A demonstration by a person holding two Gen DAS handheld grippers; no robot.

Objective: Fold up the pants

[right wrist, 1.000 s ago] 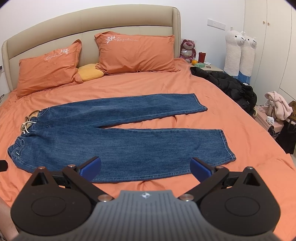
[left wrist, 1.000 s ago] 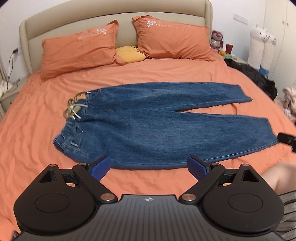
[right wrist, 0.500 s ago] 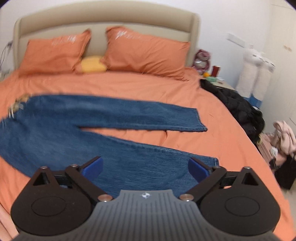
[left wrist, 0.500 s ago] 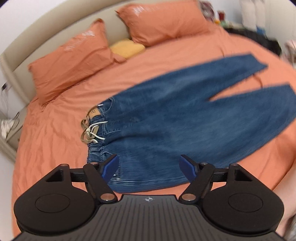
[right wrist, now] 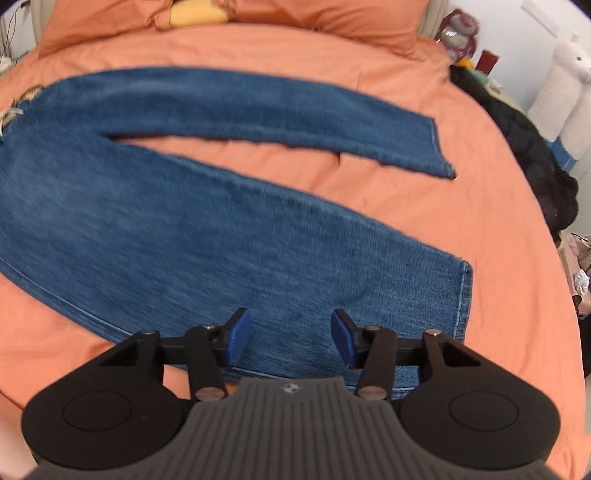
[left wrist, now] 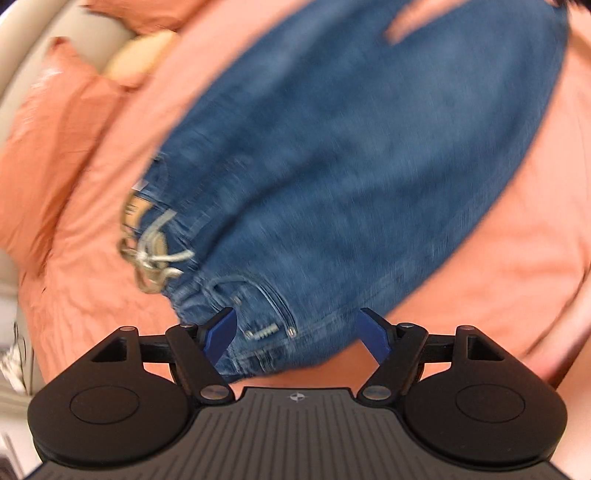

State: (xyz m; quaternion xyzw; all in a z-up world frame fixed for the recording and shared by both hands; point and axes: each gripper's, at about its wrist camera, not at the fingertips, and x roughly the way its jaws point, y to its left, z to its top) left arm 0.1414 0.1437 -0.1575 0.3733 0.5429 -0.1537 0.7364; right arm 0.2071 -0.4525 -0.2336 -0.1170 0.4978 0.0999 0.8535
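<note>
Blue jeans (left wrist: 332, 158) lie spread flat on the orange bed, waistband with a pale drawstring (left wrist: 155, 251) at the left in the left wrist view. My left gripper (left wrist: 299, 332) hovers open over the near corner of the waistband by the front pocket, blue pads apart. In the right wrist view the two legs (right wrist: 221, 236) fan out to the right. My right gripper (right wrist: 291, 332) hangs over the near leg close to its hem (right wrist: 463, 295). Its jaws are closing, half apart, with denim under them but no fold pinched.
Orange pillows (left wrist: 48, 122) and a yellow cushion (right wrist: 195, 14) lie at the headboard. A black jacket (right wrist: 532, 155) is draped on the bed's right edge, with plush toys (right wrist: 565, 92) and a nightstand beyond it. Orange sheet (right wrist: 443, 206) surrounds the jeans.
Both grippers dropped toward the jeans and tilted downward. The left one rolled and closed in on the waistband corner. The right one neared the near leg's hem and its jaws narrowed.
</note>
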